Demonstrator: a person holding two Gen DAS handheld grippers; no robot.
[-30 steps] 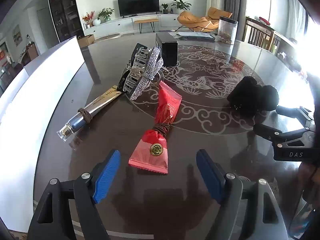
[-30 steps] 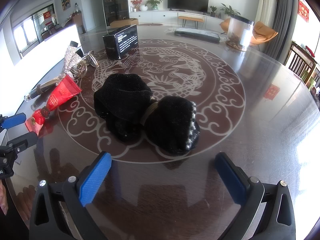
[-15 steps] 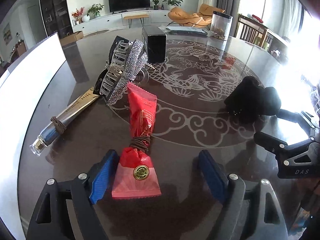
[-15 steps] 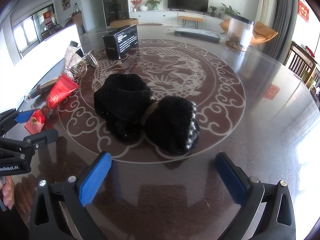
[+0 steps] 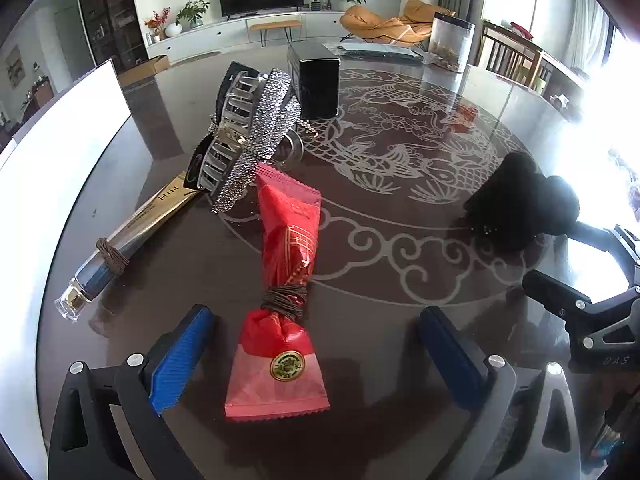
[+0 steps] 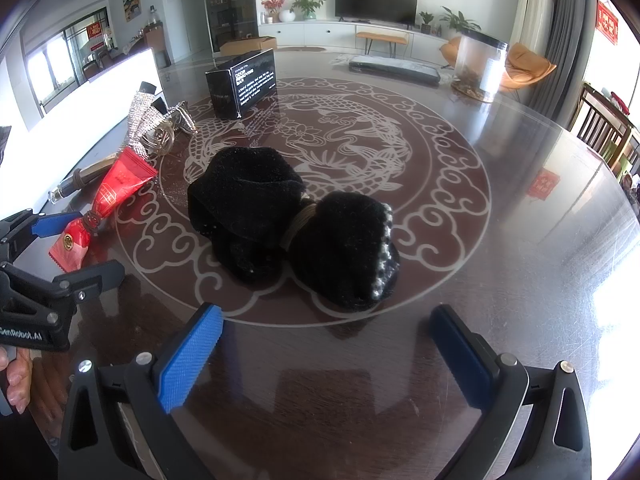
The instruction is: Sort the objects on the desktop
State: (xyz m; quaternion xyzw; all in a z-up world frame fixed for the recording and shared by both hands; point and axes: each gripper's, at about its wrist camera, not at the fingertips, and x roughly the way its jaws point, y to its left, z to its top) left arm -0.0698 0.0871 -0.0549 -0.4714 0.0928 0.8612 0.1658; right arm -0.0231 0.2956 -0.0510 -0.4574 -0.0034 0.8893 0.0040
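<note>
The left claw [image 5: 316,344] is opening, its blue pads spread wide on either side of the red packet [image 5: 286,292] without pressing it. The packet lies flat on the dark tabletop [image 5: 400,360], cinched near its lower end by a brown hair tie [image 5: 285,299], its sealed end between the pads and its other end running toward 12 o'clock. At 11 o'clock from it sits a rhinestone hair clip [image 5: 252,140], touching or nearly touching the packet's far end. At 9 o'clock lies a slim gold-and-silver tube [image 5: 132,236] wrapped with another brown tie. A black box [image 5: 318,82] stands at 12 o'clock beyond the clip.

The right claw [image 6: 326,354] is spread with nothing between its pads. Ahead of it at 12 o'clock rests a black fuzzy bundle [image 6: 292,224], banded at its middle; whether it is socks or some other cloth is hard to tell.
</note>
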